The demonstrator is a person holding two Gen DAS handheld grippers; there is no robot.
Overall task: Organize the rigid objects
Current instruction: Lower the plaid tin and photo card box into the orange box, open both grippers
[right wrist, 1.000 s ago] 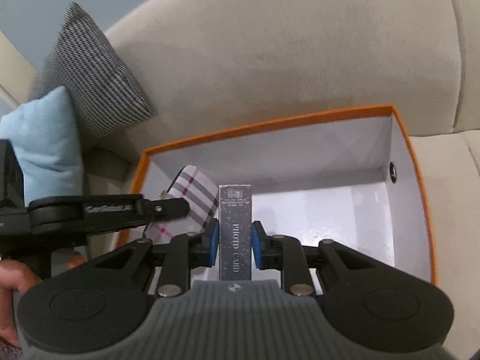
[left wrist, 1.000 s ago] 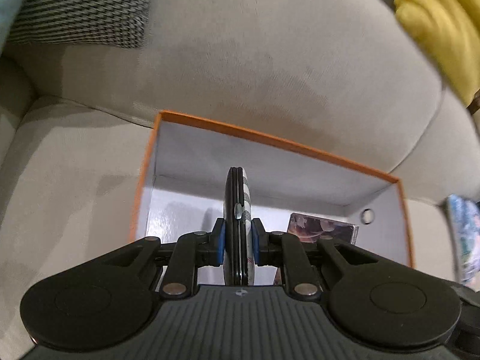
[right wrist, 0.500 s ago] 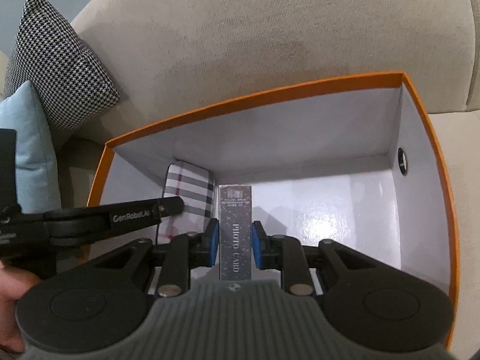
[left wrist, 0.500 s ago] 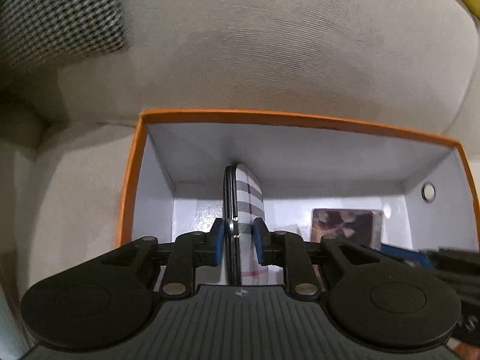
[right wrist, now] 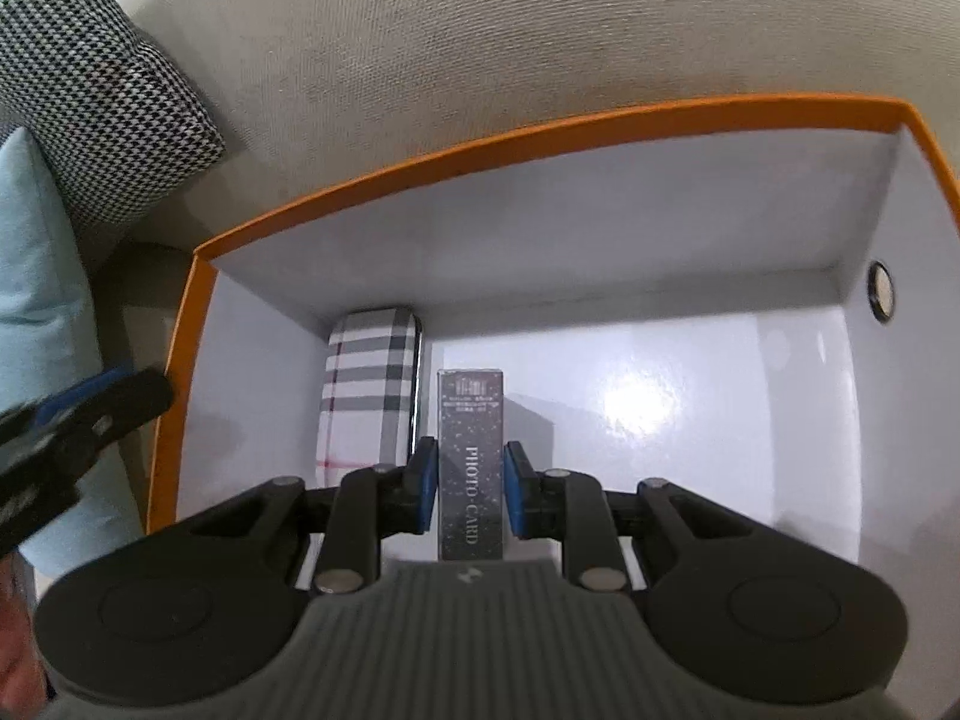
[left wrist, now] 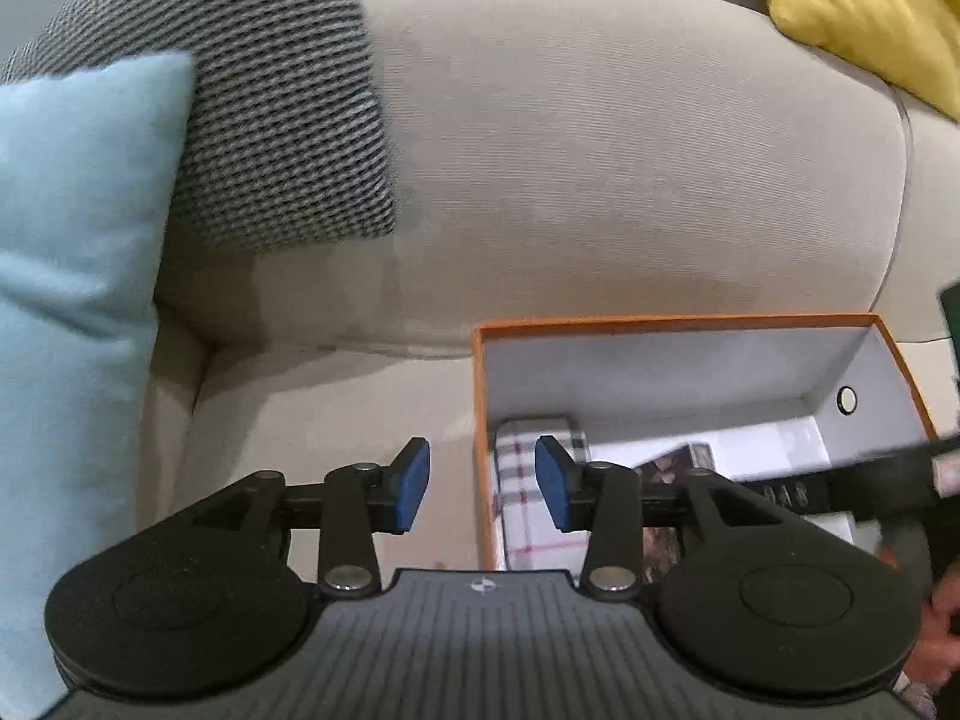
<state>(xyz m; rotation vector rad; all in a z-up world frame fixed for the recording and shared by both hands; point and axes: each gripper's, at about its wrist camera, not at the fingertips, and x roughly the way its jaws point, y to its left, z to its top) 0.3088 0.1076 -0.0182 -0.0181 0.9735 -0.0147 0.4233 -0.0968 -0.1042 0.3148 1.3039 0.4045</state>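
On the sofa [left wrist: 600,180]: orange box [right wrist: 540,138], open-topped.
Plaid case [right wrist: 369,384]: lying inside, along the box's left wall.
Left gripper [left wrist: 483,483]: jaws opening, nothing between them.
Right gripper [right wrist: 465,495]: clamped on the card box [right wrist: 470,450], over the box floor.

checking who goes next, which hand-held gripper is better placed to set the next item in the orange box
Right. The right hand-held gripper holds the photo card box inside the orange box, beside the plaid case. The left hand-held gripper is opening, empty.
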